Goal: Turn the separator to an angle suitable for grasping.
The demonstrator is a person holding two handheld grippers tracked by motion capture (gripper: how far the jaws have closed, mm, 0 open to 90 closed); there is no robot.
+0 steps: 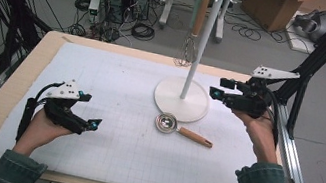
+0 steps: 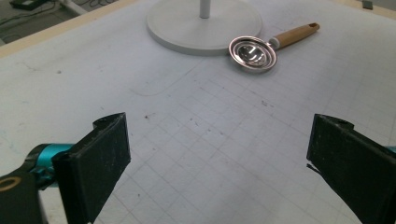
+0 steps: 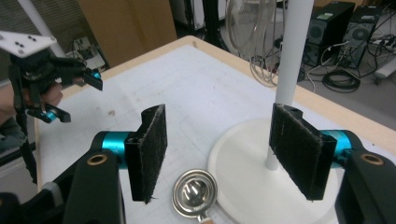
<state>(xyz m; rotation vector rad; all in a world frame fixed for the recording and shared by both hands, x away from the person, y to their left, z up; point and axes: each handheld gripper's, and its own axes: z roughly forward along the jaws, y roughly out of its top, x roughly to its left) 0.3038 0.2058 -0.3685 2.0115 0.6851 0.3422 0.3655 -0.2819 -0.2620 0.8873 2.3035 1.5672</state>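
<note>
— Where are the hands right now?

— The left tongs (image 1: 94, 123) sit low over the near left part of the bench (image 1: 8, 94), the hand under them resting on the white gridded mat (image 1: 116, 88), forearm coming in from the near edge. The black pads (image 2: 100, 154) are spread wide with only mat between them.

— And the other one?

— The right tongs (image 1: 215, 92) are held up off the bench at the right side, wrist bent so they point leftward toward the white stand (image 1: 182, 97). Their pads (image 3: 152, 147) are apart too, with nothing pinched; from that gripper's own view they frame the stand's pole and the edge of its round base.

— What about the little strainer?

— The strainer (image 1: 166, 123), metal bowl and wooden handle, lies flat on the mat just in front of the stand's base, bowl close against the base rim and handle pointing right. It is below and ahead of the right tongs, not touched by either. A whisk (image 1: 187, 50) hangs from the top of the stand.
</note>
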